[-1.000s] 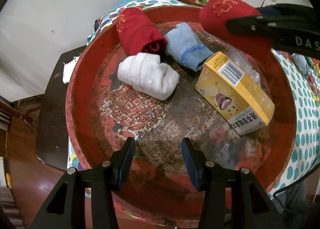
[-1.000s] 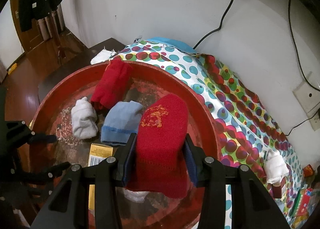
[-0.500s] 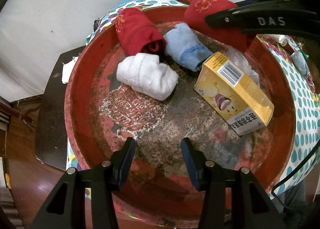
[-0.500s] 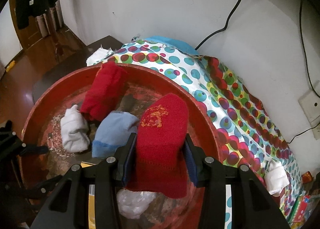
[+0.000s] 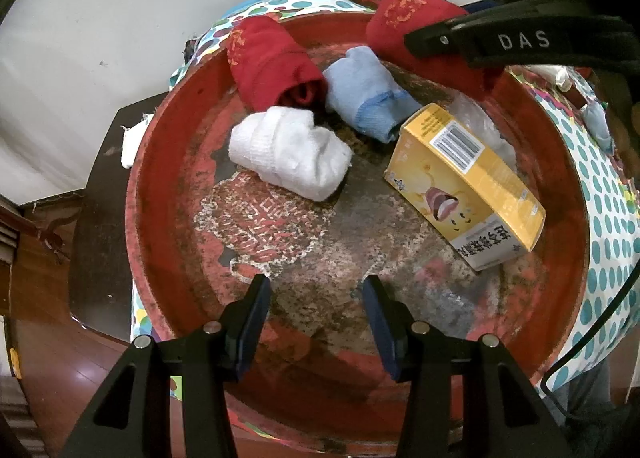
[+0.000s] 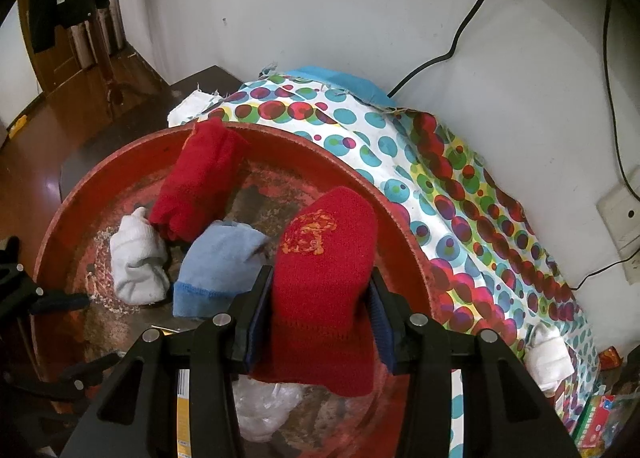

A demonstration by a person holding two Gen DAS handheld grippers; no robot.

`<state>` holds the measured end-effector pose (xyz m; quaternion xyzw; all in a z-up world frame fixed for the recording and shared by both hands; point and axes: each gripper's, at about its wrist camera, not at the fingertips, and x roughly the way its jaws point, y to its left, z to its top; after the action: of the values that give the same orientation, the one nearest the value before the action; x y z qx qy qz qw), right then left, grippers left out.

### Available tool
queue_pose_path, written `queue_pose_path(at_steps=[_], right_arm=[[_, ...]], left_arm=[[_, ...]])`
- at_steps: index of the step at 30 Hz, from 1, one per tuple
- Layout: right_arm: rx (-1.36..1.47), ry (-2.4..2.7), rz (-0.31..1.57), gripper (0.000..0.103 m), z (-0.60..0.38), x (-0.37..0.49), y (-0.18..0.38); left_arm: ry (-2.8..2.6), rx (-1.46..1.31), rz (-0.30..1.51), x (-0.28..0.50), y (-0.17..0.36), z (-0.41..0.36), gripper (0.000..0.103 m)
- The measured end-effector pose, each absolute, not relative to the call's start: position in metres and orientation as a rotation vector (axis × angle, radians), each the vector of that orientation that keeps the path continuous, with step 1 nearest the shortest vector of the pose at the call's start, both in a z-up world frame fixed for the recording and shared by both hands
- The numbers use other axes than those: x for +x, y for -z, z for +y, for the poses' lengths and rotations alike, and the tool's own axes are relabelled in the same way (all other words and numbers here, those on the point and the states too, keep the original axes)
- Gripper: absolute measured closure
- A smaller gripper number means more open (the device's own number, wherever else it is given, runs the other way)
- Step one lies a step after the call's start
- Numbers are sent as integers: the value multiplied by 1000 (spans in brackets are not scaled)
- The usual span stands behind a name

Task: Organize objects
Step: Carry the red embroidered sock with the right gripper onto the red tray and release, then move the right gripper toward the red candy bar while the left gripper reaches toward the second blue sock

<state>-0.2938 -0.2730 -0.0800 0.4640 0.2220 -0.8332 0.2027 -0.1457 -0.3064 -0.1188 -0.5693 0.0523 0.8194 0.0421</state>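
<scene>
**Mia:** What is closest to us?

**Ben:** The left gripper [image 5: 316, 290]. Its two black fingers stand apart with nothing between them. It hangs over the near part of the big round red metal tray [image 5: 160, 162], the one with worn, chipped paint.

**Mia:** And what lies in the tray?

**Ben:** On the right side of the tray is a yellow cardboard box with a barcode [image 5: 464, 182]. It lies tilted. Just behind it is a crumpled clear plastic bag [image 5: 480, 122]. Near the middle of the tray sits a rolled white sock [image 5: 288, 154]. Behind that, a rolled light blue sock [image 5: 368, 94] lies just beside a rolled red sock [image 5: 272, 62], which leans on the tray's far wall.

**Mia:** What does the right gripper [image 6: 320, 302] do?

**Ben:** It squeezes a red knitted sock with an orange stitched pattern [image 6: 324, 282]. Both pads press on the sock's sides. The sock is held up above the right back part of the tray, over the plastic bag.

**Mia:** What is past the tray?

**Ben:** Under the tray and behind it is a cloth with coloured dots [image 6: 440, 178]. Another white sock [image 6: 548, 354] lies on the cloth, far to the right of the tray. A black cable [image 6: 472, 14] runs along the white wall behind.
</scene>
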Motion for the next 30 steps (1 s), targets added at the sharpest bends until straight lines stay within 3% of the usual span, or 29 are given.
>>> queue_pose_path(at_steps=[14, 15, 18, 30], right_arm=[[1300, 2327, 634, 58, -273, -295, 81], [1299, 2326, 634, 51, -272, -295, 81], [1285, 2335, 642, 11, -273, -294, 79], [1264, 2352, 634, 10, -264, -284, 67]], left_arm=[[-2507, -1743, 160, -146, 118, -304, 54], [-2506, -1744, 157, -146, 118, -303, 54], [-2505, -1743, 159, -146, 117, -302, 54], [-2491, -1736, 171, -145, 116, -302, 54]])
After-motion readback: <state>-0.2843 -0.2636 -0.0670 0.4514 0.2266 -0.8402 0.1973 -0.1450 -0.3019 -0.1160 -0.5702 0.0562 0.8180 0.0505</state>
